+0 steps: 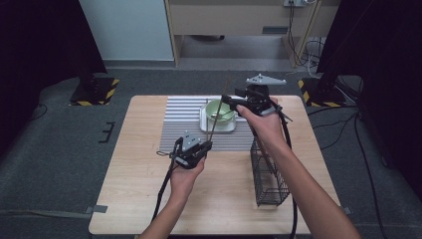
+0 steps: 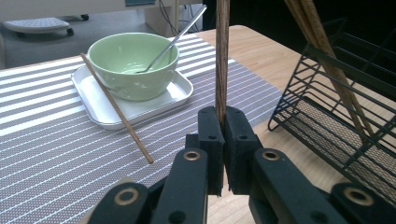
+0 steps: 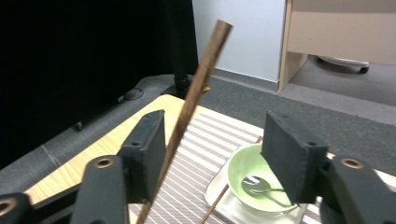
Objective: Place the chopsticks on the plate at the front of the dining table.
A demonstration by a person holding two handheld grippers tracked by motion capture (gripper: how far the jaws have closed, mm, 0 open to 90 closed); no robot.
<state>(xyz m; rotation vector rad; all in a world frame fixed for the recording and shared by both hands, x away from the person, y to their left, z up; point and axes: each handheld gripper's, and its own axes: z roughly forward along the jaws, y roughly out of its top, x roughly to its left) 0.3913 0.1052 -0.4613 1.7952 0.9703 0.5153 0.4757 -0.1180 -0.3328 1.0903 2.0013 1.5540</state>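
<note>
A dark wooden chopstick (image 1: 215,121) stands nearly upright, and my left gripper (image 1: 205,146) is shut on its lower end. In the left gripper view the stick (image 2: 222,56) rises from between the pressed jaws of that gripper (image 2: 223,116). My right gripper (image 1: 230,100) is at the stick's upper part, above the bowl. Its jaws stand open in the right gripper view (image 3: 215,126), with the chopstick (image 3: 196,88) between them, close to the left pad. A pale green bowl (image 2: 133,63) with a metal spoon (image 2: 170,44) sits on a white tray (image 2: 100,112). A lighter chopstick (image 2: 116,109) leans on the tray's rim.
A black wire basket (image 1: 269,179) stands on the table's right side under my right forearm, with several chopsticks (image 2: 327,51) in it. A grey striped mat (image 1: 181,124) lies under the tray. Bare wooden table (image 1: 134,174) spreads to the left and front.
</note>
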